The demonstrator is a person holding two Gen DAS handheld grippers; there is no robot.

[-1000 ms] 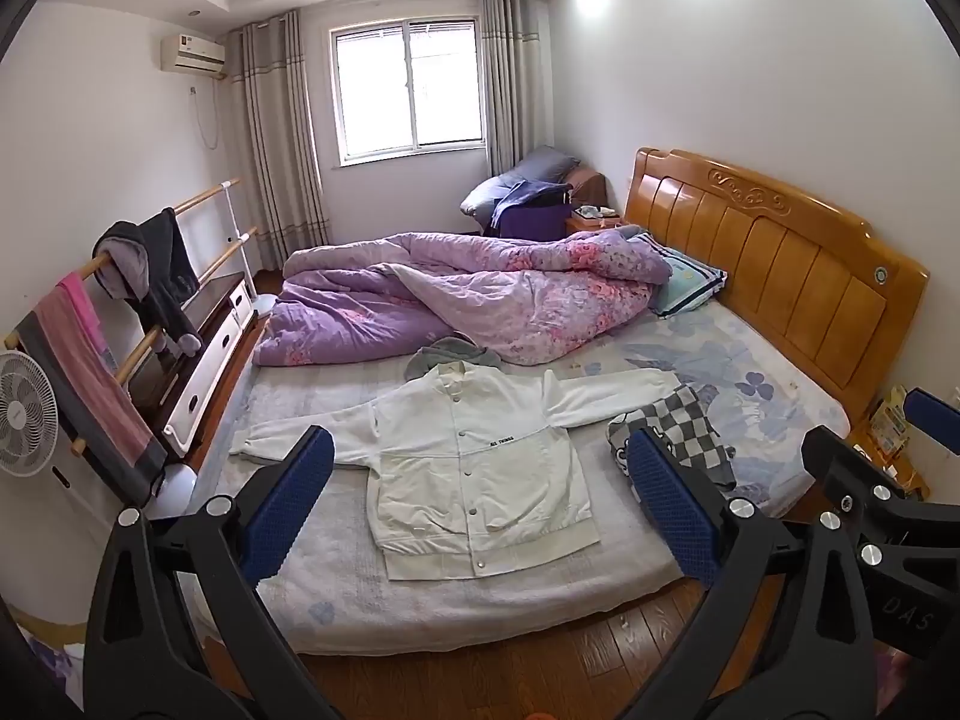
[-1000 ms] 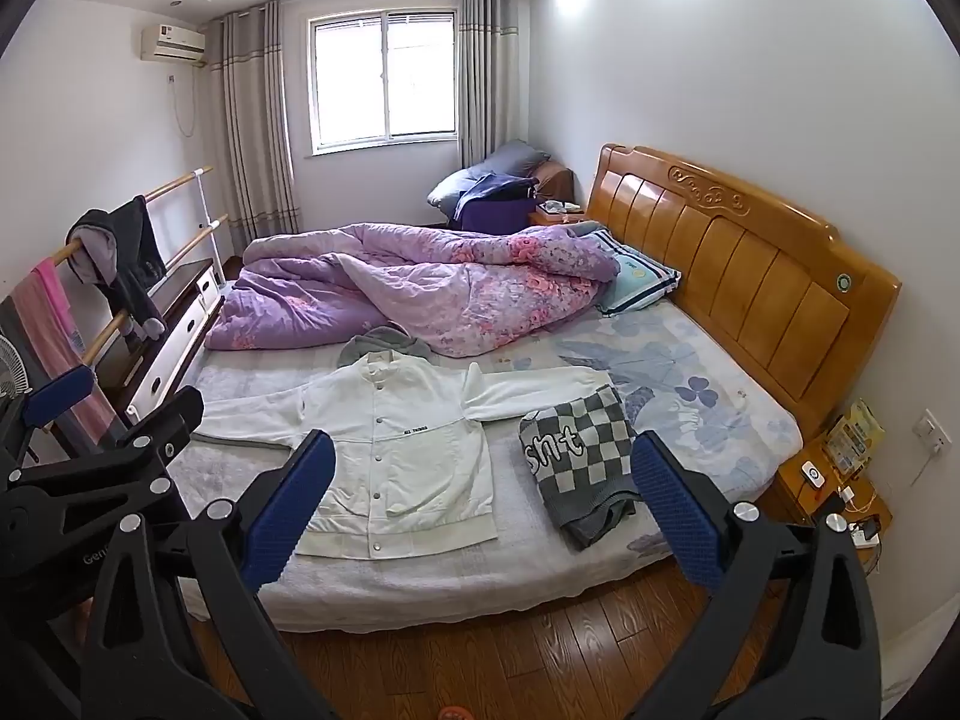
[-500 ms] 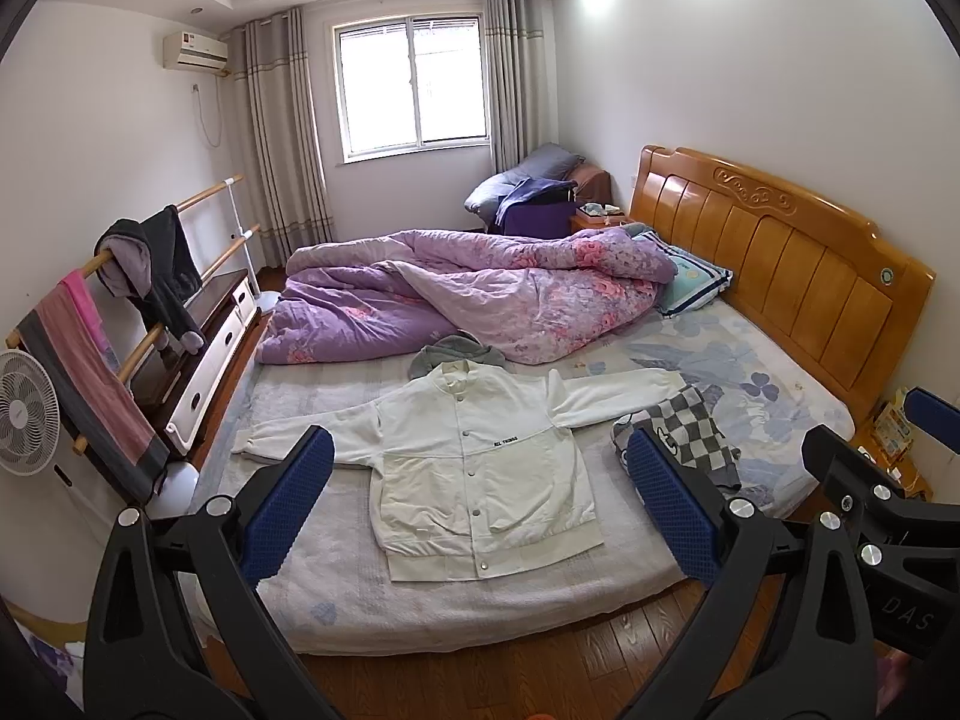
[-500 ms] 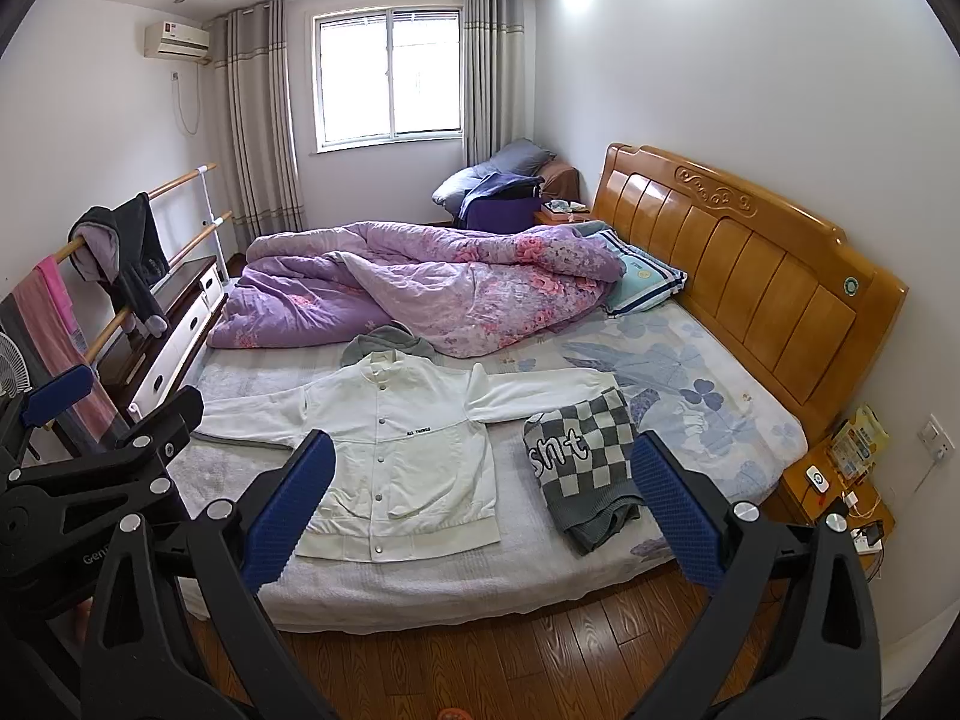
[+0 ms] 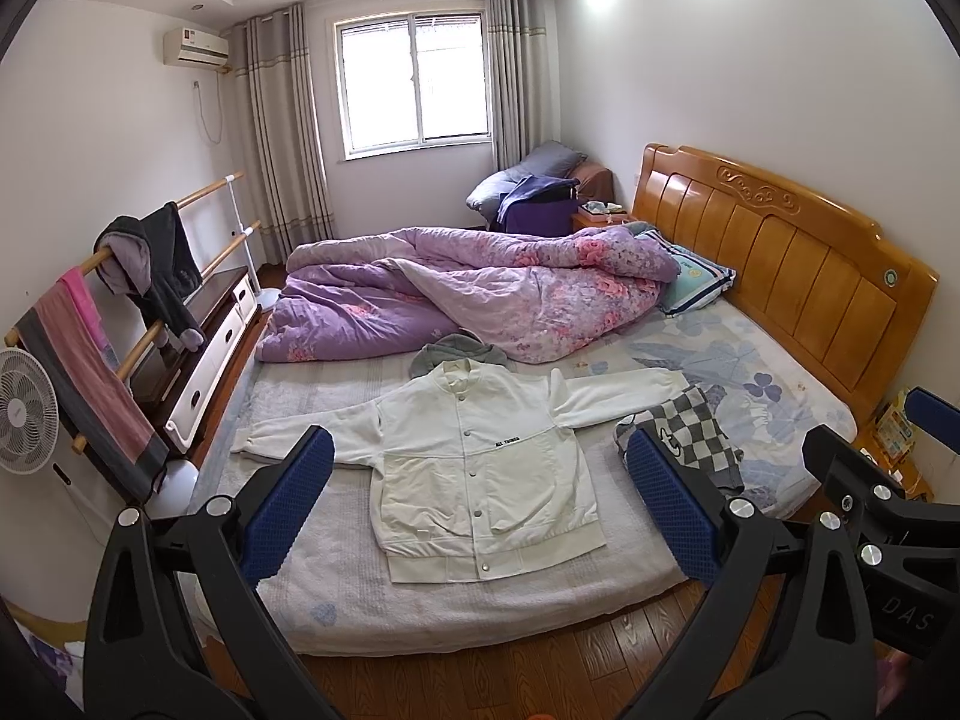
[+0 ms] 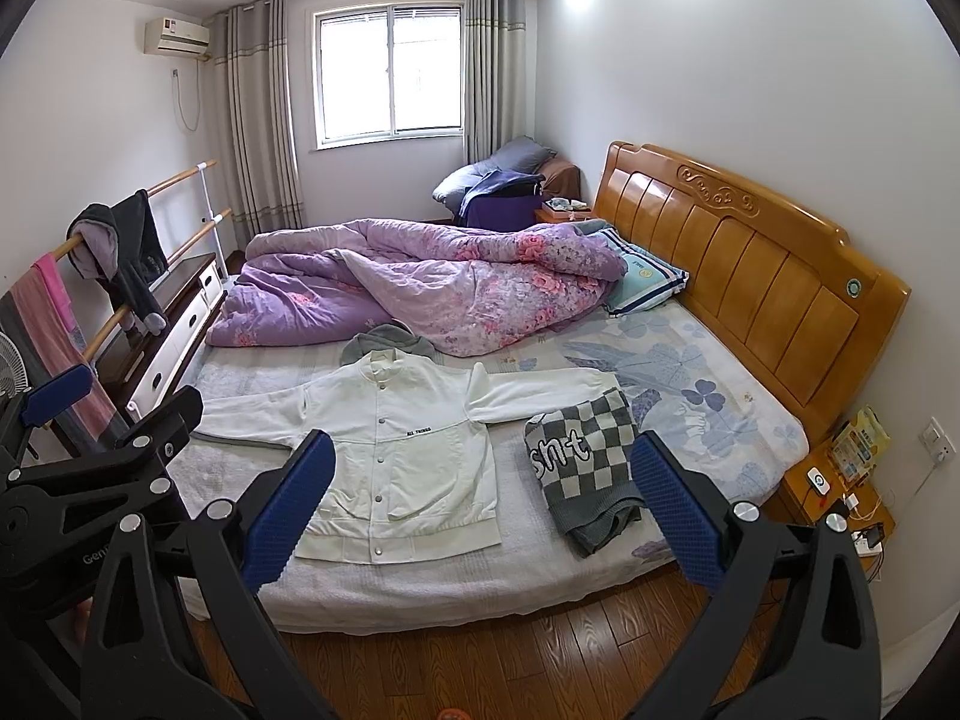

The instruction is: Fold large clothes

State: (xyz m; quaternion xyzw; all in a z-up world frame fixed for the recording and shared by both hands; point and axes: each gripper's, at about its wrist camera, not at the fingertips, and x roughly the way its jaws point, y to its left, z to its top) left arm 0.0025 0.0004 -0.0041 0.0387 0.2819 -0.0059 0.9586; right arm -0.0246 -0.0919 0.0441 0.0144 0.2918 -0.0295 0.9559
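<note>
Far to my left a fan stands by the wall, next to a rack draped with a striped towel and a dark jacket. My left tongs hang in the air over the wood floor at the near side of the bed, fingers spread wide with nothing between them. Framed in that gap, the white jacket lies flat on the bed cover, front up and snapped closed, collar toward the far side and both sleeves stretched straight out. A grey hooded top peeks out just behind its collar, under the edge of the rumpled purple quilt. Beside the jacket's right sleeve sits a checkered sweater, folded, touching the cuff. My right tongs are spread just as wide, empty, also short of the bed. Further right runs the wooden headboard, with a small nightstand at the end.
</note>
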